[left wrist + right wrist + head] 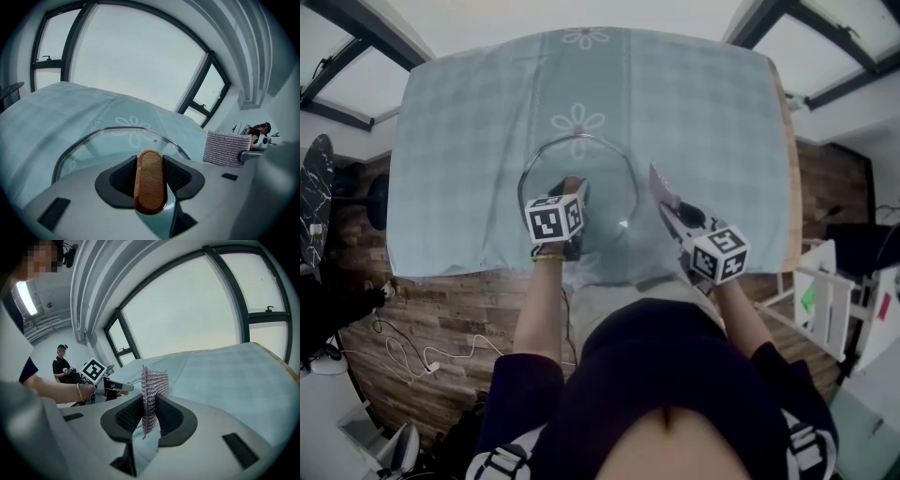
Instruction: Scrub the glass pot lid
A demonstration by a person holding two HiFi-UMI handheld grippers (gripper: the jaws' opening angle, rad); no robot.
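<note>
Glass lid point(602, 176) point(105, 146), round and metal-rimmed, sits on a pale blue checked cloth point(469, 141) point(42, 112). The lid is on the near half of the cloth. A white flower point(578, 123) point(136, 133) printed on the cloth lies just beyond the lid's far rim. I cannot tell whether the whole rim rests flat.

The left gripper point(573, 191) point(150, 174) reaches over the lid's near rim to its middle. Its jaws are pinched on the wooden handle point(150, 182) there. In the left gripper view the handle stands on edge between the two dark pads point(123, 176). One pad presses each long side, and the handle's far end sticks out past them towards the glass. The glass spreads out in front of and below the fingertips, with the rim arching round beyond them.

The right gripper point(679, 216) point(149, 414) is right of the lid and apart from it. Its jaws are closed on a grey-mauve knitted pad point(661, 187) point(153, 383) point(226, 149). The pads point(127, 418) grip the pad's lower part, so that it stands upright on edge. Its upper half rises clear of the fingertips and a short tail hangs below them. In the head view the pad's free edge is just beside the lid's right rim, and I cannot tell whether it touches the glass. In the right gripper view the left gripper point(104, 386) shows to the left, past the pad, held by a hand with a gold bracelet point(79, 392) on the wrist.
</note>
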